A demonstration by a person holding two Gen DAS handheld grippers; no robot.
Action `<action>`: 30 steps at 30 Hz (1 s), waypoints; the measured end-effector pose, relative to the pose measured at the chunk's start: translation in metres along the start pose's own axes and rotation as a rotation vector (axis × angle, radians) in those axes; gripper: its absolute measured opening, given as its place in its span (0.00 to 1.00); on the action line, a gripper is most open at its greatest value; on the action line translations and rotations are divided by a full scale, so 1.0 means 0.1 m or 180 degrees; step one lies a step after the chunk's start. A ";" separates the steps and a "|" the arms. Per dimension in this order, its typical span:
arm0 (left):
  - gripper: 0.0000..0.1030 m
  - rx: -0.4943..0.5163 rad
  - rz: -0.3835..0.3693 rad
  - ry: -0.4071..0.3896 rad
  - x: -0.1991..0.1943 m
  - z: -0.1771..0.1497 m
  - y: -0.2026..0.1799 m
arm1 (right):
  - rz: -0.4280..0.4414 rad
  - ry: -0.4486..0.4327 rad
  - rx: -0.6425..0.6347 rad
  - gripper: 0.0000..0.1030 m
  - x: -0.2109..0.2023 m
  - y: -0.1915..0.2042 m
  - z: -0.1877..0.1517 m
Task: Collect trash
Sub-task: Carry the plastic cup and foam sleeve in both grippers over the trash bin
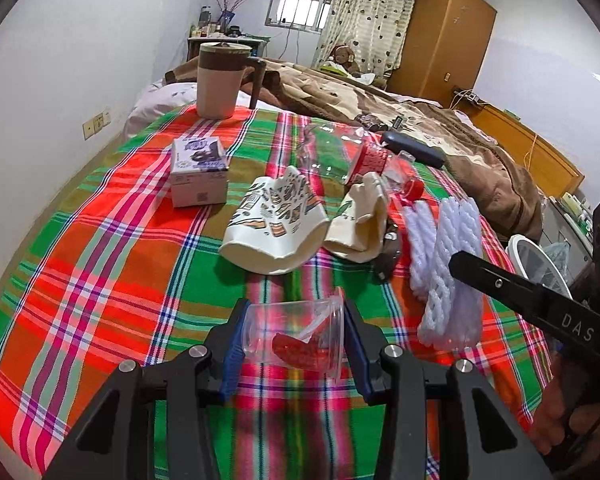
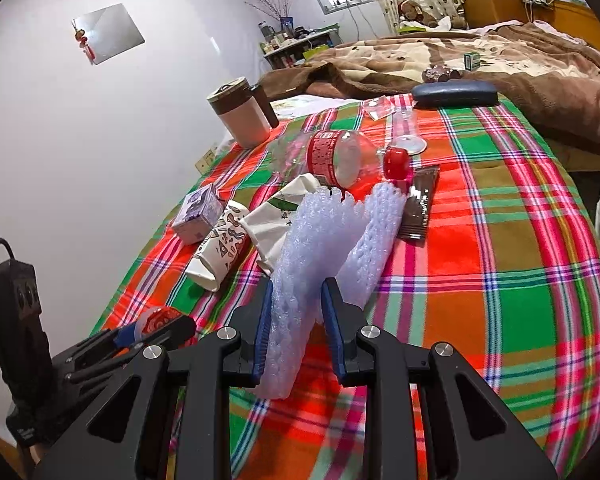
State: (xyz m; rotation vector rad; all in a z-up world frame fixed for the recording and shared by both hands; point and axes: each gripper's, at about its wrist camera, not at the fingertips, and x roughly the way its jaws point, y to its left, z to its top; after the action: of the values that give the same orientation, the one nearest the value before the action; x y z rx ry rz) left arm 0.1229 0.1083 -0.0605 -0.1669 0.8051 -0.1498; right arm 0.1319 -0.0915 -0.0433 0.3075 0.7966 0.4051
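On the plaid bedspread (image 1: 112, 280), trash lying scattered, listed below by clock direction within each view.

Left gripper (image 1: 296, 340): at 6 o'clock of the left wrist view, clenched on a clear plastic cup (image 1: 300, 336); blue pads (image 1: 234, 354) pressing both sides of it; red scrap visible inside the cup.

Right gripper (image 2: 296, 324): at 6 o'clock of the right wrist view, clamped on a white foam net (image 2: 300, 272); net squeezed between the blue pads (image 2: 263, 332) and rising toward 12 o'clock from there.

Second foam net (image 2: 373, 240): just beside the held one, at its 2 o'clock, lying on the bedspread.

Crushed patterned paper cup (image 1: 274, 226): near the centre of the left wrist view, on its side, open end toward 6 o'clock.

Second crushed paper cup (image 1: 359, 220): touching the first at its 3 o'clock.

Plastic bottle with red label (image 2: 335, 158): at 12 o'clock from the held net in the right wrist view, on its side, red cap (image 2: 395, 162) pointing to 3 o'clock.

Brown wrapper (image 2: 417, 206): just at 4 o'clock of the cap, flat.

Small purple-and-white box (image 1: 199, 172): at 10 o'clock of the patterned cup, apart from it, upright.

Beige mug with lid (image 1: 220, 80): at 11 o'clock in the left wrist view, upright near the bedspread edge.

Dark glasses case (image 2: 455, 94): at 1 o'clock in the right wrist view, where bedspread meets brown blanket (image 2: 519, 64).
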 end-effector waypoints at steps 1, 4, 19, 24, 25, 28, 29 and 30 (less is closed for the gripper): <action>0.43 0.0010 -0.0003 -0.0004 0.00 0.00 -0.02 | 0.0019 0.0009 0.0009 0.25 -0.02 -0.02 0.00; 0.43 0.0040 -0.0027 -0.0014 -0.02 0.00 -0.07 | 0.0015 0.0053 0.0008 0.25 -0.05 -0.07 -0.02; 0.43 0.0241 -0.0164 -0.0007 -0.04 0.01 -0.44 | 0.0028 0.0083 0.0113 0.25 -0.32 -0.37 -0.09; 0.43 0.0341 -0.0212 -0.0009 -0.04 0.04 -0.62 | -0.0068 0.0050 0.0090 0.25 -0.41 -0.43 -0.09; 0.43 0.0359 -0.0220 -0.0010 -0.04 0.04 -0.64 | -0.0090 0.0034 0.0085 0.25 -0.43 -0.44 -0.08; 0.43 0.0436 -0.0247 -0.0010 -0.03 0.06 -0.77 | -0.0166 -0.0015 0.0068 0.25 -0.51 -0.49 -0.07; 0.43 0.0472 -0.0259 -0.0013 -0.03 0.07 -0.83 | -0.0187 -0.0035 0.0070 0.25 -0.54 -0.51 -0.07; 0.43 0.0496 -0.0271 -0.0016 -0.03 0.09 -0.88 | -0.0206 -0.0056 0.0072 0.25 -0.57 -0.53 -0.07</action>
State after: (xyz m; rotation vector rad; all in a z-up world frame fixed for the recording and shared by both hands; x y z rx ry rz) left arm 0.1210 0.0236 -0.0345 -0.0544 0.7784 -0.2914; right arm 0.1036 -0.1640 -0.0340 0.3052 0.7924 0.3324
